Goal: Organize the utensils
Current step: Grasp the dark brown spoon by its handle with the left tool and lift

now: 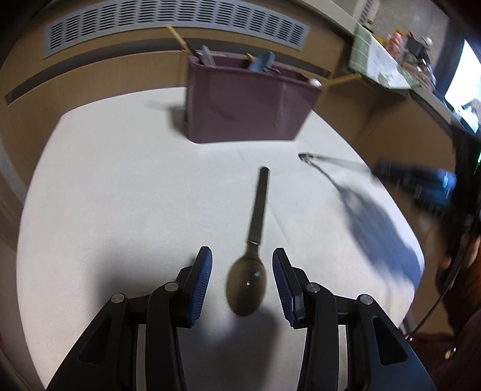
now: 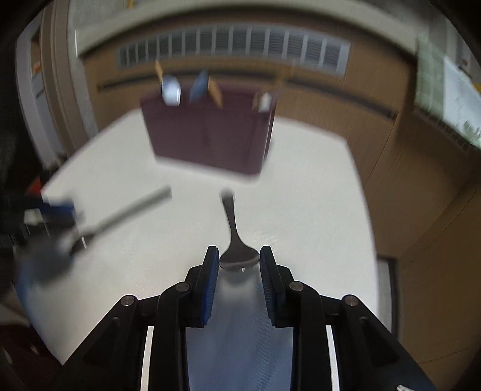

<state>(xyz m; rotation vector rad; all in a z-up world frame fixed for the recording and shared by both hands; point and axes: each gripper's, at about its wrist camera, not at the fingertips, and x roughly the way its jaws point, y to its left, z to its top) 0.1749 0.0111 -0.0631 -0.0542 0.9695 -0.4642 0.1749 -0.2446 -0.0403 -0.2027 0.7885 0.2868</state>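
A spoon with a long dark handle (image 1: 258, 204) lies on the white table (image 1: 120, 195). Its bowl sits between the fingers of my left gripper (image 1: 243, 251), which stands open with a gap on each side. My right gripper (image 2: 239, 249) is shut on the bowl of a metal spoon (image 2: 234, 228), whose handle points away from me. In the left wrist view this metal spoon (image 1: 312, 158) hangs above its shadow, off the table. A maroon utensil box (image 1: 246, 105) (image 2: 210, 138) stands at the far side with several utensils upright in it.
Behind the box runs a brown wall panel with a grey vent grille (image 1: 180, 27). A cluttered counter (image 1: 390, 66) lies to the right. The table's right edge (image 1: 418, 264) is close to a person's dark red sleeve (image 1: 451, 315).
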